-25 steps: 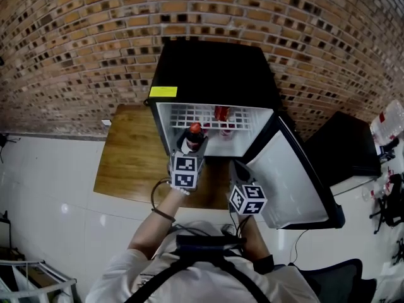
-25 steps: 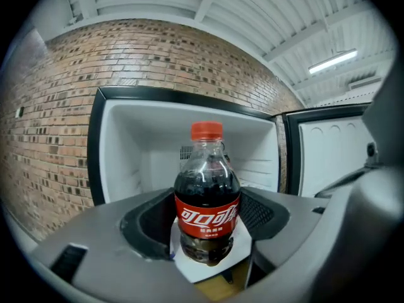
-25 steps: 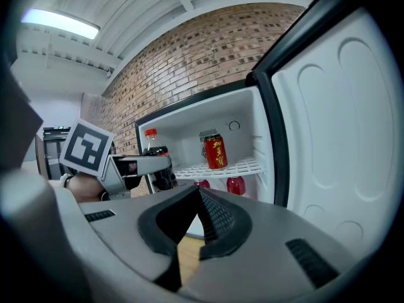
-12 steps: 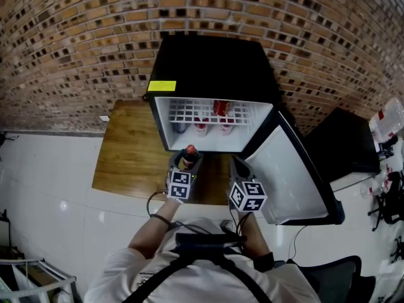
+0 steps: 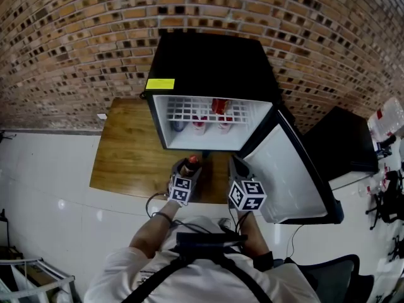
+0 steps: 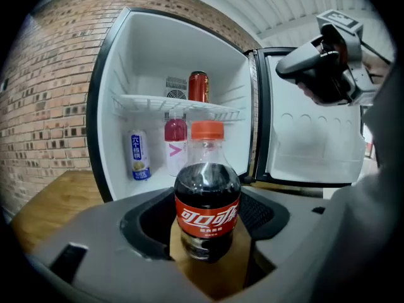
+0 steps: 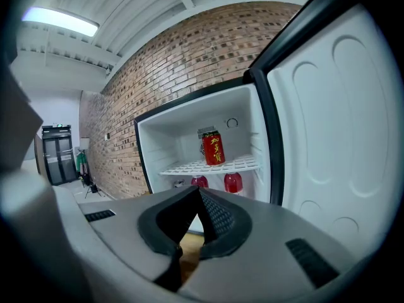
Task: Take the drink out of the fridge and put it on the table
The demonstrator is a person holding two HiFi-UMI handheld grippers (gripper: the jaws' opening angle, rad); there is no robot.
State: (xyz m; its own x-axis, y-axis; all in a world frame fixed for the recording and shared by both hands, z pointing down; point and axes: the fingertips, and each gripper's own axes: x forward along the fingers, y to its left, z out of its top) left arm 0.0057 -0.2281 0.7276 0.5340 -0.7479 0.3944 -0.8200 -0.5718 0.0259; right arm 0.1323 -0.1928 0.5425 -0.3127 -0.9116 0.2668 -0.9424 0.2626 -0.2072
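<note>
Step in hand: setting the drink down.

- The cola bottle (image 6: 207, 197) is out of the fridge (image 5: 211, 65), upright, just in front of its open mouth and above the wooden surface (image 5: 126, 150) the fridge stands on.
- Left gripper (image 6: 206, 223): fingers spread wide and pressed on the bottle's lower body from both sides, label facing out, orange cap clear above them. Wood shows beneath the bottle, but I cannot tell whether its base touches yet.
- Right gripper (image 7: 198, 201): fingers closed tip to tip with nothing between them. It hangs in front of the fridge, beside the swung-out door (image 5: 297, 175).
- Left inside the fridge: a red can (image 6: 198, 86) on the wire shelf, with a blue-and-white can (image 6: 139, 155) and a pink bottle (image 6: 175, 145) below.

Judgement: the removal is done and the placement is nearly done.

Next move calls for:
- lowering the bottle straight until the base sits flat on the surface in front of the fridge;
- spreading the fingers evenly so neither one drags the bottle;
- backing the gripper away from the fridge without clipping the cap.

Risk: the tall, narrow bottle may tip if it is released while tilted.
</note>
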